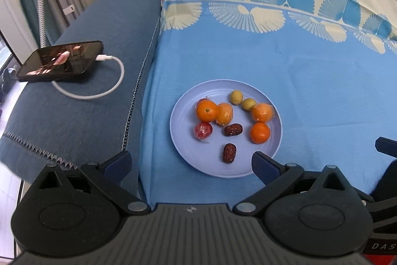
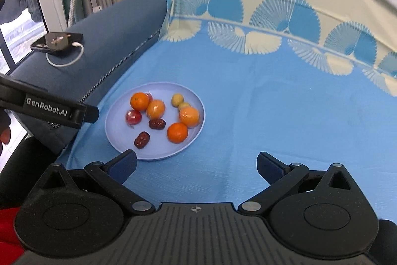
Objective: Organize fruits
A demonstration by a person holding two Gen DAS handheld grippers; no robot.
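Both black grippers — left gripper (image 1: 191,163), right gripper (image 2: 197,165) — gape wide, holding nothing. On the round lilac plate (image 1: 183,160), 2 wrinkled brown dates (image 1: 228,152) look light, soft — pinch across the middle.

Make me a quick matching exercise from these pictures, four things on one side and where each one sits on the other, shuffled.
Things:
1. phone
2. dark red dates
3. small green fruits
4. red wrapped fruit

Places:
A. far part of the plate
B. on the dark blue cushion, cable plugged in
C. left part of the plate, below an orange
D. near part of the plate, closest to the camera

Pairs: 1-B, 2-D, 3-A, 4-C
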